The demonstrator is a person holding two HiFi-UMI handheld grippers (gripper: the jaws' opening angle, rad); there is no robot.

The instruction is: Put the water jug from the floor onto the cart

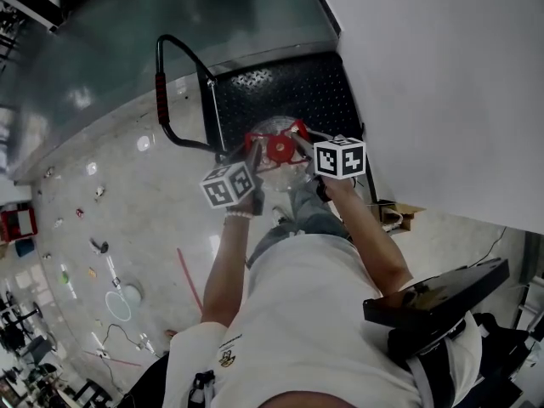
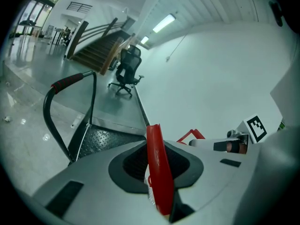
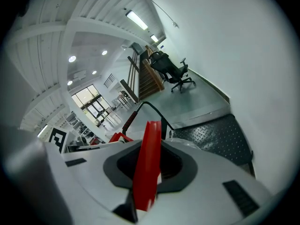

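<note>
- left gripper was clamped on a red handle bar of the water jug, its jaws narrowed onto the bar.
- right gripper was clamped likewise on the opposite red bar.
- the jug hung upright, cap up, between both grippers and equally near each.
- the cart lay ahead of and below the jaws, with the jug over the deck's near edge. contact with the deck could not be confirmed.
- judgement: the coming move was forward and down.
</note>
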